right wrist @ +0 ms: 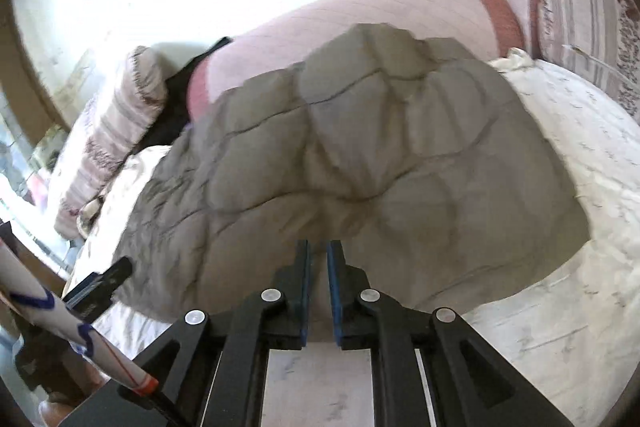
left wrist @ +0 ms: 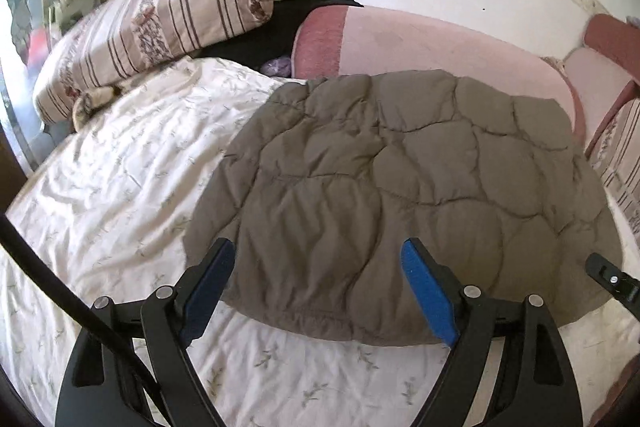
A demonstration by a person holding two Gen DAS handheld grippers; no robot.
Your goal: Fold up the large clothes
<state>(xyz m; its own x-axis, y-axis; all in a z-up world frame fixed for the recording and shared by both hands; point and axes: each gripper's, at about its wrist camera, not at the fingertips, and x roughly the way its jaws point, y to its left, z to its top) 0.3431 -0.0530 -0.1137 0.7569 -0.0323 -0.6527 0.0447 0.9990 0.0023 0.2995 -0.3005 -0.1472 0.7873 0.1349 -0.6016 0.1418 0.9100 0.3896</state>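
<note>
Left wrist: left gripper spread above quilted jacket.

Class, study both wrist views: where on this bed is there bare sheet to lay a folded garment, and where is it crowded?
Free: the floral sheet left of the grey quilted jacket, below the striped pillow, and the strip at its near hem. Crowded: the far side, with the pink bolster and dark clothes.

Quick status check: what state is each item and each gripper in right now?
Grey-brown quilted puffer jacket: spread on the bed, far edge lying up on the pink blanket roll.
Left gripper: open over the jacket's near hem, holding nothing.
Right gripper: nearly shut; a grip on the hem cannot be told.
Pink folded blanket roll: rolled, against the wall.
Striped floral pillow: propped, tilted.
</note>
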